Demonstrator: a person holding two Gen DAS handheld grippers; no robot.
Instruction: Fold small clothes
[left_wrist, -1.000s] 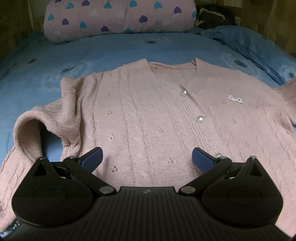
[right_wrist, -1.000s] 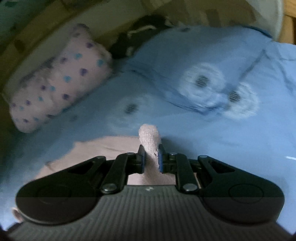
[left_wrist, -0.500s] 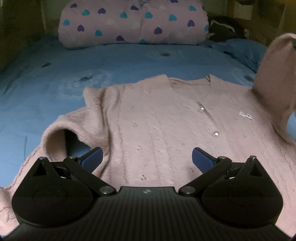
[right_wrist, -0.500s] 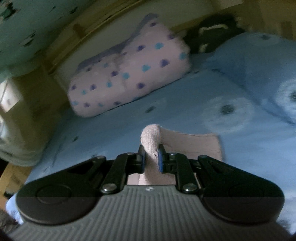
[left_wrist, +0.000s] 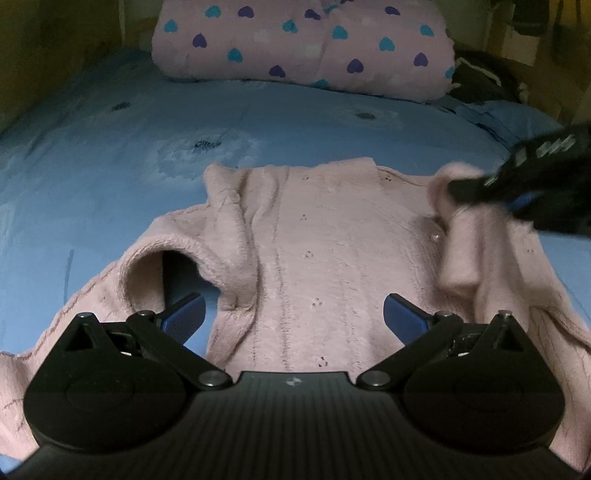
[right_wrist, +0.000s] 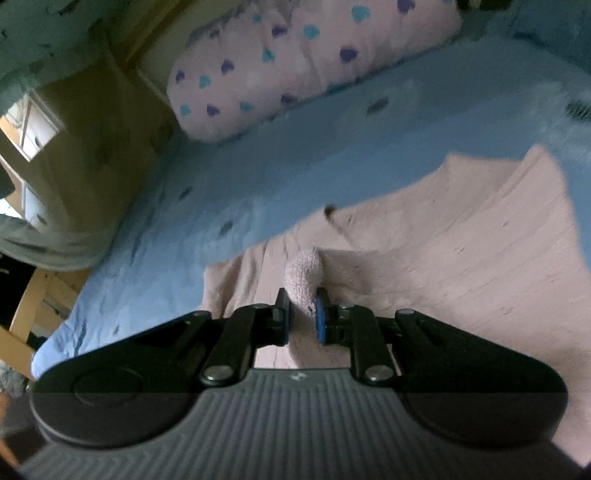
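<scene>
A pink cardigan (left_wrist: 317, 258) lies front up on the blue bed sheet (left_wrist: 110, 177), collar pointing toward the heart-print pillow (left_wrist: 303, 44) at the head of the bed. A dark bundle (left_wrist: 480, 77) sits beyond the cardigan, beside the pillow's right end. The cardigan's left sleeve (left_wrist: 147, 273) arches up in a loop off its left edge, with bare sheet under the loop. Nothing lies on the cardigan's middle panel. The left tool (left_wrist: 293, 317) hovers above the cardigan's lower hem with its jaws spread wide apart and nothing between them. The right tool (right_wrist: 302, 317) is clamped on the cuff of the right sleeve (right_wrist: 304, 275); its jaws have just been opening slightly, yet the pads still pinch the knit. In the left wrist view the right tool (left_wrist: 476, 194) appears blurred over the cardigan's right chest, the sleeve draped below it. One second earlier that sleeve was held out over bare sheet to the right of the cardigan; it has now been carried inward across the cardigan's front.
</scene>
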